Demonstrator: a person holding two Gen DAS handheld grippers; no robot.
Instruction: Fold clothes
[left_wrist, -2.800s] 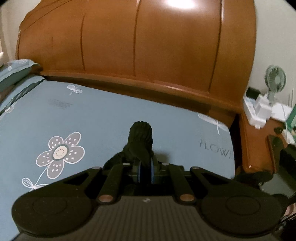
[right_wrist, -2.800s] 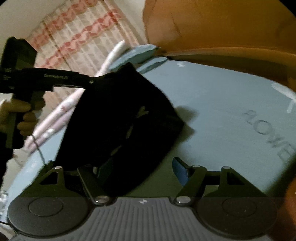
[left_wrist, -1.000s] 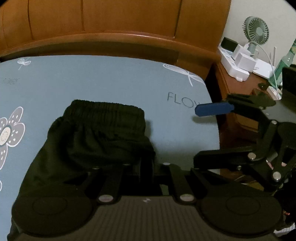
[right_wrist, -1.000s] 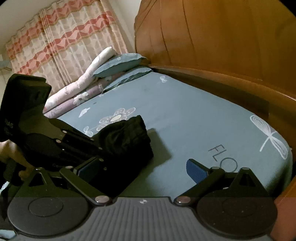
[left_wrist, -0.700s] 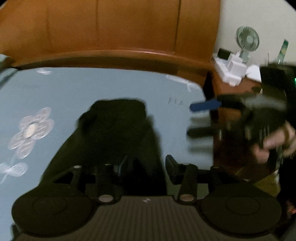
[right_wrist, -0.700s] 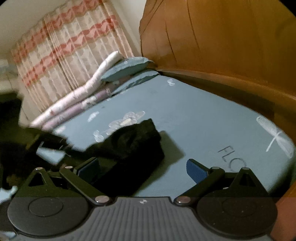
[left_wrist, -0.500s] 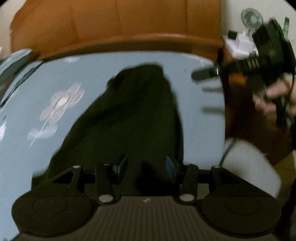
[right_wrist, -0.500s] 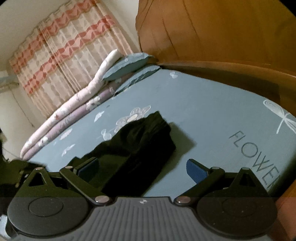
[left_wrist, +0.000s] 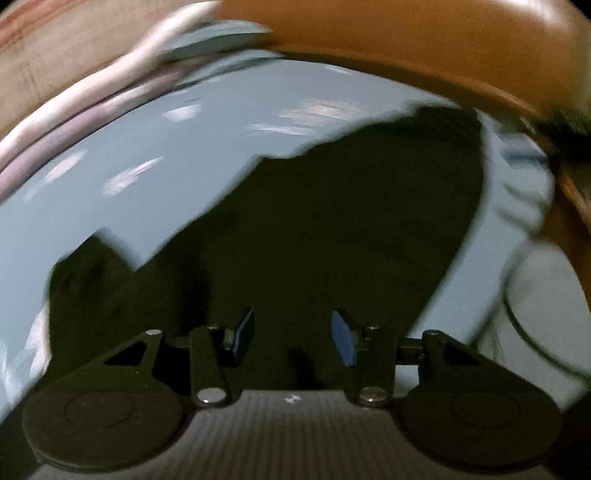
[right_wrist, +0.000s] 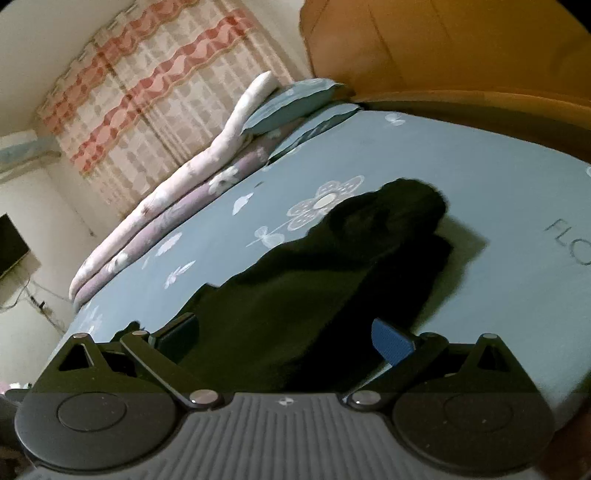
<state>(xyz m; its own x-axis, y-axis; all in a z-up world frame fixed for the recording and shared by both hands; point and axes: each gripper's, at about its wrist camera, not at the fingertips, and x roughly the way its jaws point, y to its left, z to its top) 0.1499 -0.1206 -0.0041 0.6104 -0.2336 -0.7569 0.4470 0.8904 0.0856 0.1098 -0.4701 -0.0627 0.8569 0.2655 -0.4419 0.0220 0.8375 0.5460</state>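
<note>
Black shorts (left_wrist: 332, 229) lie on the bedsheet (right_wrist: 498, 192) just ahead of both tools. Left gripper (left_wrist: 292, 336) has just parted its jaws, nothing pinched; right gripper (right_wrist: 284, 334) gapes wide, empty. Looks partly folded, legs trailing; another fold likely left.

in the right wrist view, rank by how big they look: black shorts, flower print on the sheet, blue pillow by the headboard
1. black shorts, by far the largest, though nearest the camera
2. blue pillow
3. flower print, close to the pillow in apparent size, so that order is unsure
</note>
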